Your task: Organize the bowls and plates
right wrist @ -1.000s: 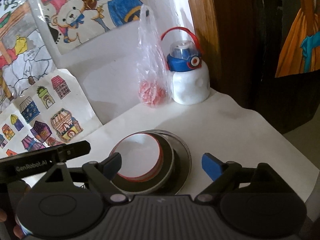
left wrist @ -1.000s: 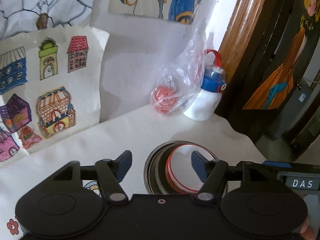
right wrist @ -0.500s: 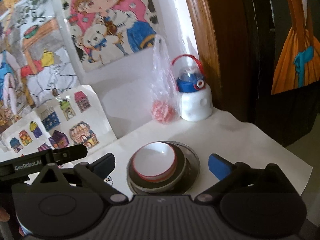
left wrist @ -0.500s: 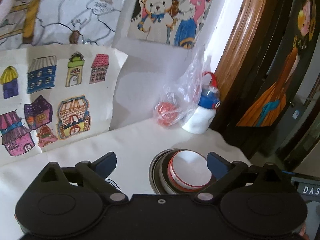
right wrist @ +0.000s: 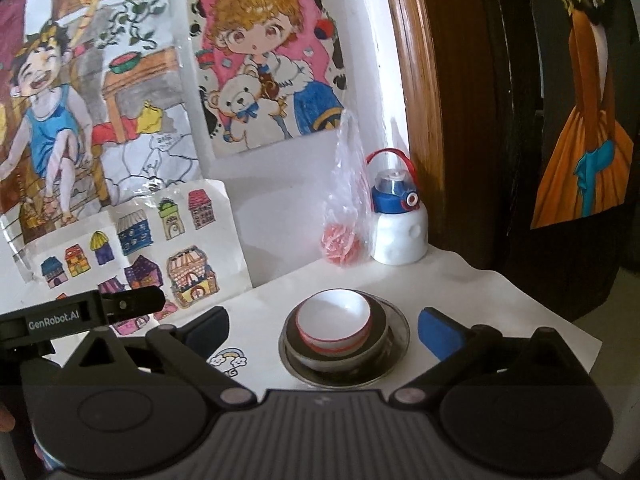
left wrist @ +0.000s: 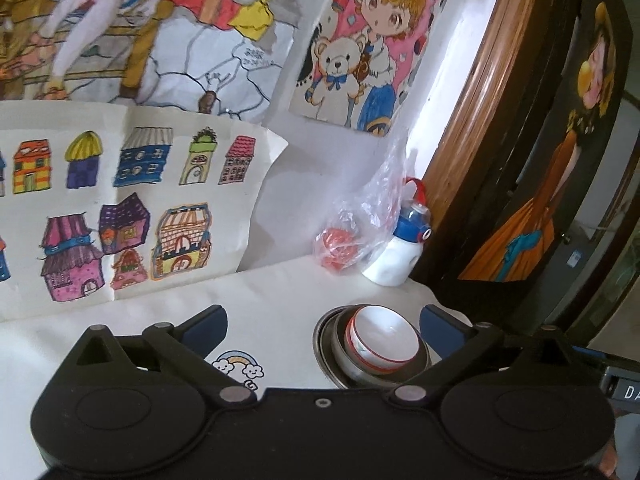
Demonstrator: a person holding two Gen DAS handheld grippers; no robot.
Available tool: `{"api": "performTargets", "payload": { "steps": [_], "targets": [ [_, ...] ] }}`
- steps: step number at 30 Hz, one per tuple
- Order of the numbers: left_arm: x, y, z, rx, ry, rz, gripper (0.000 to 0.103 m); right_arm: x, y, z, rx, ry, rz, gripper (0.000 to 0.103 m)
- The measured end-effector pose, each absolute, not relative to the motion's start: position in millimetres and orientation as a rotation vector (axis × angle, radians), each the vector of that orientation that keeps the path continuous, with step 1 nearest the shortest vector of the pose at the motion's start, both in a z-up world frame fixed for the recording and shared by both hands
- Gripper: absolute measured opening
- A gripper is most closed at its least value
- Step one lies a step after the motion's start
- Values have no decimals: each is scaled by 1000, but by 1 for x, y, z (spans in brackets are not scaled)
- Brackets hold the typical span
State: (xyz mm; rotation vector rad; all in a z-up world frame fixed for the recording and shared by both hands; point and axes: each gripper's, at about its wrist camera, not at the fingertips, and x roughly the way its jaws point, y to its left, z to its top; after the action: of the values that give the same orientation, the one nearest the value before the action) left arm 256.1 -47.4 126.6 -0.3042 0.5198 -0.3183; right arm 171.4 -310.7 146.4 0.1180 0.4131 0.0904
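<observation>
Both claws empty: left gripper [left wrist: 322, 322] jaws opening wide, right gripper [right wrist: 323, 328] wide apart. White red-rimmed bowl [right wrist: 334, 320] nested in dark bowl [right wrist: 340, 354] on steel plate [right wrist: 394, 346], mid table [right wrist: 500, 300]. Stacking likely complete; next: check for leftover dishes.

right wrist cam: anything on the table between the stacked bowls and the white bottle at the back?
Nothing. In the right wrist view only bare table cover separates the stacked bowls from the white bottle. The plastic bag stands beside the bottle.
</observation>
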Motion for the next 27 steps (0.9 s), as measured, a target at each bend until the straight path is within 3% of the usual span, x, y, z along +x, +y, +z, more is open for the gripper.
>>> {"api": "performTargets", "payload": {
  "steps": [27],
  "targets": [
    [152, 5, 120, -183, 303, -242, 102, 79, -260, 128, 54, 285, 93, 103]
  ]
}}
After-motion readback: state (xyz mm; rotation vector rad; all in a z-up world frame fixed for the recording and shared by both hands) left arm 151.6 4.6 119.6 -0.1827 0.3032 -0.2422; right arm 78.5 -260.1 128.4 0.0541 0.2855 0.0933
